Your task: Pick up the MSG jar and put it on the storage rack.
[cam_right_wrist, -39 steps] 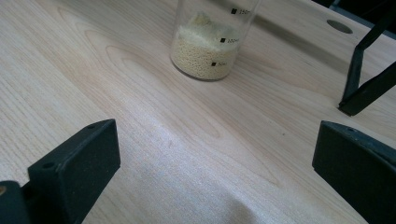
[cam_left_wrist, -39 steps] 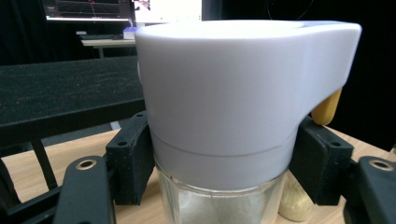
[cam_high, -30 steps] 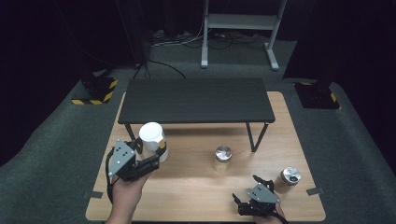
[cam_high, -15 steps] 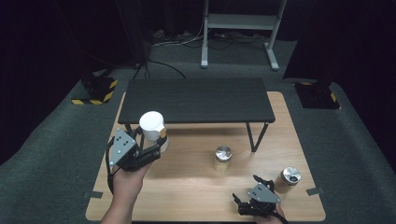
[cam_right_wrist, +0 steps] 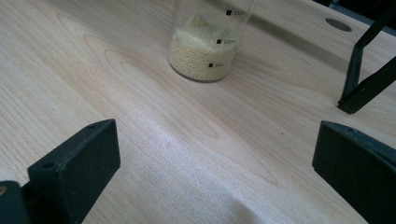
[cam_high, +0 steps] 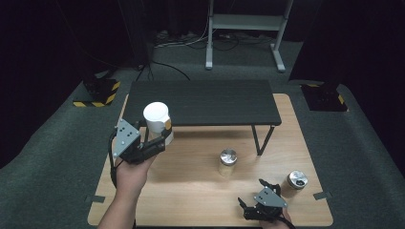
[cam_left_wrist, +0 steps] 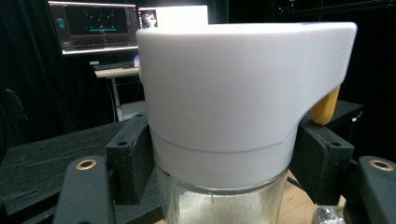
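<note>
White-lidded glass jar (cam_left_wrist: 224,140): pinched between the jaws of the left hand-held gripper (cam_high: 143,143), held above the tabletop (cam_high: 191,186). Right hand-held gripper (cam_right_wrist: 215,172): jaws spread; graduated jar of pale granules (cam_right_wrist: 205,42) located ahead.

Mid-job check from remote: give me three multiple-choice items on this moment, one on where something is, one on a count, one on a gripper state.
1. Where is the glass jar with grains and a silver lid?
A. on the light wooden table, near a leg of the black raised shelf
B. on top of the shelf
C. on the floor

2. How many containers are visible in the high view?
A. one
B. three
C. five

3. What is the left gripper doing?
A. open over bare table
B. shut on the white-capped glass jar
C. resting on the shelf

Key: 1 A, it stands on the table beside the shelf leg. 2 B, the held jar, the centre jar and a small open jar at right. 3 B, its fingers clamp both sides of the jar.
</note>
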The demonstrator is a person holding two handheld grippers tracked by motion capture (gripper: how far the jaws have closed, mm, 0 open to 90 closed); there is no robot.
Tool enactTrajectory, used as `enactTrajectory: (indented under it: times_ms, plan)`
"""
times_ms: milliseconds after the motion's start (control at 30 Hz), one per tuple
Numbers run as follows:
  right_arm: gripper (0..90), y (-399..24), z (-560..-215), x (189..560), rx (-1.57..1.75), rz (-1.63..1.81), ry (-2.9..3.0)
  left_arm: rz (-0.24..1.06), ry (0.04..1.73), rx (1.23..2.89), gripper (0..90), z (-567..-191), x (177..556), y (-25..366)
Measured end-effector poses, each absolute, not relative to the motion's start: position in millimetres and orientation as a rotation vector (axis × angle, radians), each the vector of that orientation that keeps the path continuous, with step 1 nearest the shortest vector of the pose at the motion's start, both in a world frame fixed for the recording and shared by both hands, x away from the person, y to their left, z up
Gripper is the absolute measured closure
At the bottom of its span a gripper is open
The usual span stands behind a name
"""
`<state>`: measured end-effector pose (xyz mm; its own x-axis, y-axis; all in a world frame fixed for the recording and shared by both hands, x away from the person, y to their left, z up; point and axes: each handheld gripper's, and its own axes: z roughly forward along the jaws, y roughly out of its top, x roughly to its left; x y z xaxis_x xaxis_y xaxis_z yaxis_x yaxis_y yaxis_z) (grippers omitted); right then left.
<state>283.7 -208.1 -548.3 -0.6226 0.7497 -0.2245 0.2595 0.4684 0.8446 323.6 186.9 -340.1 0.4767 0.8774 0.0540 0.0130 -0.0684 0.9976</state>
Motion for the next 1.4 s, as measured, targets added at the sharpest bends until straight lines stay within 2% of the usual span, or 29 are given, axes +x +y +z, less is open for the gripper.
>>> enactTrajectory:
  times_ms: [1400]
  plan:
    - [0.0,-207.9,-548.3,283.7,0.83,1.087,2.137,0.896,0.843,1.428,30.6,-328.1,377.2,171.7]
